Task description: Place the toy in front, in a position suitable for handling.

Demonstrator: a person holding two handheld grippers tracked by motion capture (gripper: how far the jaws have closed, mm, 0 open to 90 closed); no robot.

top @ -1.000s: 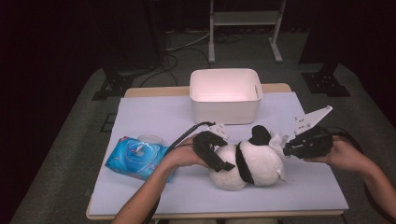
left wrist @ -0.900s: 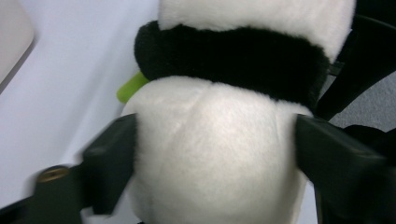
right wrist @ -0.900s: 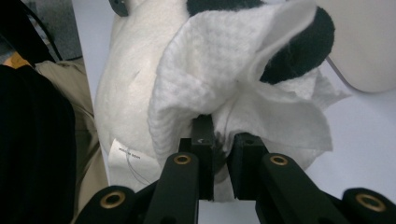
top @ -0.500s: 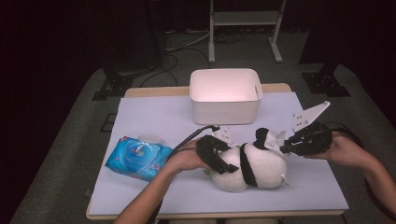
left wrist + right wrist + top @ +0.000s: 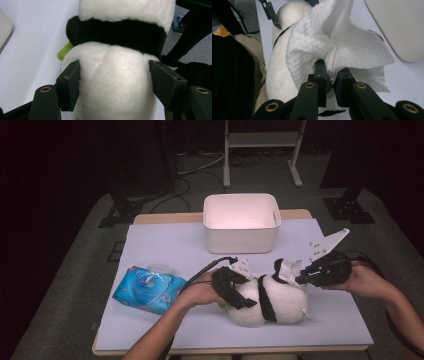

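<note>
- the plush panda (image 5: 272, 302) lies on its side on the white table cover (image 5: 165, 245), near the front edge, in front of the white bin (image 5: 241, 222).
- the left gripper (image 5: 235, 292) is on the left end of the panda. in the left gripper view its jaws stand on both sides of the white body and the pads (image 5: 68, 85) press into the fur, so it holds the panda. these jaws have just been closing, with the panda between them.
- a black band of fur goes around the panda just past the pads, and a small green part (image 5: 64, 51) comes out at its side.
- the right gripper (image 5: 302, 276) is at the right end of the panda. its jaws are nearly together and pinch a crumpled white wipe (image 5: 332, 42), which touches the panda.
- a blue pack of wipes (image 5: 148, 289) lies on the cover to the left, apart from the panda.
</note>
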